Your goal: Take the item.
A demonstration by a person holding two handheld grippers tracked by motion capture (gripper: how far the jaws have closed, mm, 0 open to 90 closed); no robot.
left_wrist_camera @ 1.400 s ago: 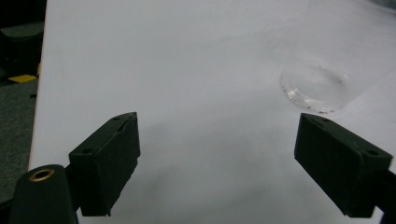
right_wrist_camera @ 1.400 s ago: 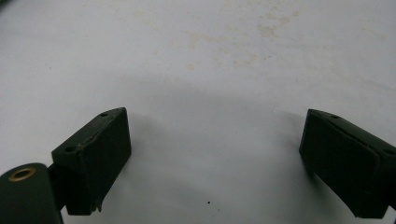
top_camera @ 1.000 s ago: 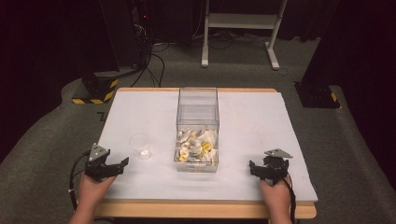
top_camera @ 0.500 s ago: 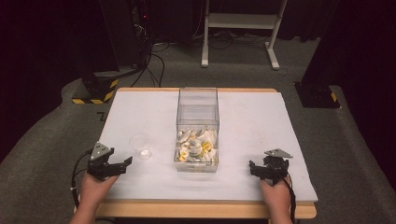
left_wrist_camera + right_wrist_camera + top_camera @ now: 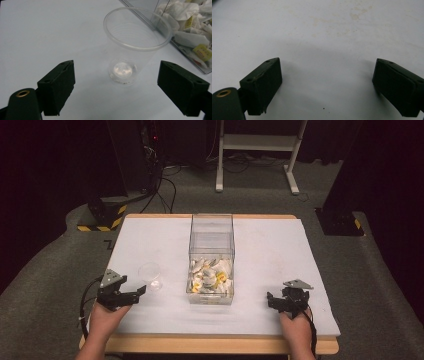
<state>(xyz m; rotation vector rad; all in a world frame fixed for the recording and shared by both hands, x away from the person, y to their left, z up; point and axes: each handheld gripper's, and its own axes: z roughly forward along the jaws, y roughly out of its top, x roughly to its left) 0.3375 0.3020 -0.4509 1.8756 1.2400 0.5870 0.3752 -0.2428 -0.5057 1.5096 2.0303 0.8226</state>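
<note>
Since a second ago the left hand-held gripper (image 5: pixel 141 290) has crept forward and turned toward the plastic cup (image 5: pixel 150 275), while the right hand-held gripper (image 5: pixel 270 299) has kept its place near the bench's front right corner.

From the high view, the bench (image 5: pixel 280 250) is white-topped with a pale wooden edge, standing on grey carpet in a dark room; a white metal frame (image 5: pixel 255 145) and trailing cables (image 5: pixel 160 190) lie beyond its far edge. A clear rectangular box (image 5: pixel 212 237) stands at the bench's middle, its near end heaped with white and yellow packets (image 5: pixel 210 276). The cup stands upright between the box and the bench's left edge, just ahead of the left gripper's tips.

The left gripper view adds what the high view cannot: the cup (image 5: pixel 133 48) is thin, ribbed, transparent and empty, standing ahead of the jaws, which are spread wide and touch nothing. The box wall (image 5: pixel 150 21) and crumpled packets (image 5: pixel 192 27) sit just beside the cup.

The right gripper view shows faint brownish stains (image 5: pixel 354 16) on the bench surface, and that gripper's (image 5: pixel 327 87) blocky black jaws gaping wide, holding nothing.
</note>
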